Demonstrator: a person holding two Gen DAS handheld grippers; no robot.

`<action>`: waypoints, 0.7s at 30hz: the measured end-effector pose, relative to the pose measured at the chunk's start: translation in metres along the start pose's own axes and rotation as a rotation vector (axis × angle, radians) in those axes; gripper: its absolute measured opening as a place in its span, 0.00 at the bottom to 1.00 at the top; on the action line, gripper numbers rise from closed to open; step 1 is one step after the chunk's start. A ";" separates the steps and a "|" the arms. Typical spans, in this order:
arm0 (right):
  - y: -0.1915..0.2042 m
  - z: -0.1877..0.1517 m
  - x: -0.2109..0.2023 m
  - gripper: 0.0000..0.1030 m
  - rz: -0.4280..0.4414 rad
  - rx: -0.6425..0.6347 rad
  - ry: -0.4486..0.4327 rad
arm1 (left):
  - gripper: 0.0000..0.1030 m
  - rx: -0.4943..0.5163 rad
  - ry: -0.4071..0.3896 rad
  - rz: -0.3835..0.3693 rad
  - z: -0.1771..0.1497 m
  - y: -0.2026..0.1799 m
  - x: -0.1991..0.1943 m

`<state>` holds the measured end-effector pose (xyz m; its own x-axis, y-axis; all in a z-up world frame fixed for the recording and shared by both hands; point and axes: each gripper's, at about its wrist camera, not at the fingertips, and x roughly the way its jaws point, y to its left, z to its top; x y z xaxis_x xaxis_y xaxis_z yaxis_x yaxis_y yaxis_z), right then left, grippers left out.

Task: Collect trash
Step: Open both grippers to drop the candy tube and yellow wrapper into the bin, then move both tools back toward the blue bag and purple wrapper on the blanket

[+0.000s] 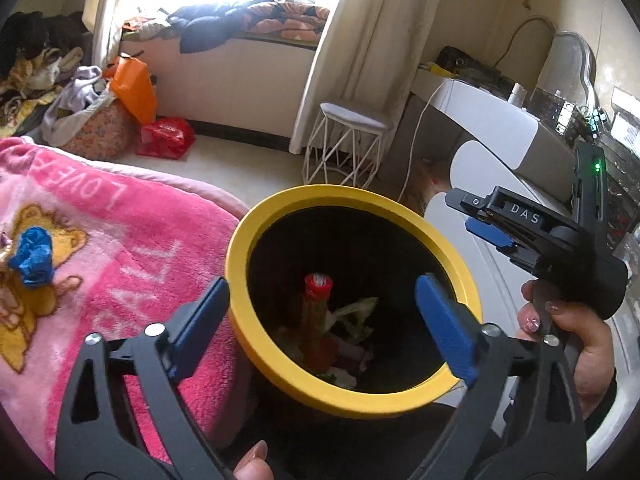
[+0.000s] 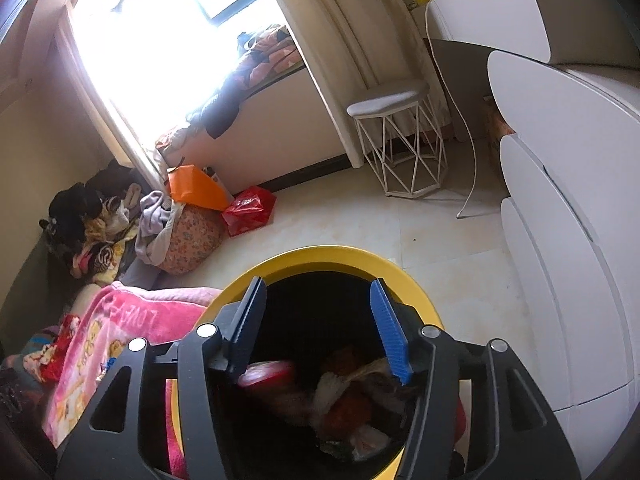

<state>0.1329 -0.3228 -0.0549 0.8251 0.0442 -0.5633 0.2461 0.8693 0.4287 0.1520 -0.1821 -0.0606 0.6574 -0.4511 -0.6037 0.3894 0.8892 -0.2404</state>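
A yellow-rimmed black trash bin (image 1: 280,360) stands beside the bed; it also shows in the right wrist view (image 2: 332,256). Inside lie a red bottle (image 1: 318,312), crumpled wrappers (image 1: 356,312) and other trash (image 2: 352,396). My left gripper (image 1: 320,324) is open and empty, its fingers straddling the bin's near rim. My right gripper (image 2: 316,328) is open and empty above the bin mouth; it also shows at the right of the left wrist view (image 1: 486,222). A crumpled blue scrap (image 1: 34,256) lies on the pink blanket (image 1: 132,248) at far left.
A white wire stool (image 2: 400,140) stands by the curtain. A white cabinet (image 2: 568,200) is to the right of the bin. Red bag (image 2: 248,210), orange bag (image 2: 192,188) and a clothes pile (image 2: 100,216) sit under the window.
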 end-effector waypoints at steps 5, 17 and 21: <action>0.005 -0.001 -0.001 0.57 -0.006 -0.035 0.000 | 0.85 -0.017 -0.018 0.034 -0.001 0.007 -0.007; 0.034 -0.007 0.004 0.62 0.006 -0.153 0.018 | 0.86 -0.080 -0.087 0.135 0.001 0.038 -0.035; 0.049 -0.012 0.006 0.62 0.029 -0.188 0.031 | 0.86 -0.107 -0.101 0.167 0.001 0.053 -0.044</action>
<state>0.1436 -0.2735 -0.0457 0.8139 0.0829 -0.5751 0.1205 0.9441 0.3068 0.1442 -0.1154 -0.0465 0.7702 -0.2976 -0.5641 0.2025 0.9528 -0.2262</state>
